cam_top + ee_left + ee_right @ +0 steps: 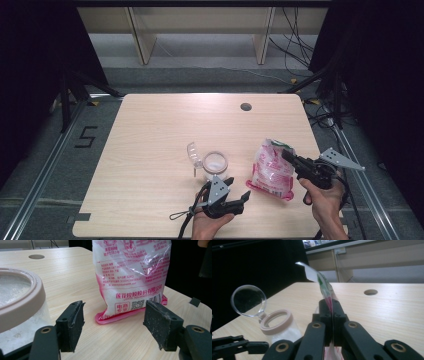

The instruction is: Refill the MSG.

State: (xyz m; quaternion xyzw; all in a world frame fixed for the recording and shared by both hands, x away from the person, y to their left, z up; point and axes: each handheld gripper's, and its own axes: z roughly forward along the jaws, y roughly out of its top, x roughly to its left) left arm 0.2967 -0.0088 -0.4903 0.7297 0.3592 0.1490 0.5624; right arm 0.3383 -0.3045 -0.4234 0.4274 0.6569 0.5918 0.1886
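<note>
A pink and white plastic bag of white powder [272,171] stands on the table right of centre, printed with red text [132,277]. My right gripper [286,153] is shut on the bag's top edge [325,288]. A clear jar with a beige rim [215,162], white powder inside, stands at the table's middle with its clear flip lid [194,152] hanging open to the left. The jar [279,326] and lid [249,300] sit left of the right gripper's jaws. My left gripper [237,187] is open, just in front of the jar [17,305], with nothing between its jaws.
The wooden table [160,130] has a round cable hole [245,106] near its far edge. Black curtains stand on both sides, and cables lie on the floor at the far right. A black cable loop [179,215] trails from the left gripper.
</note>
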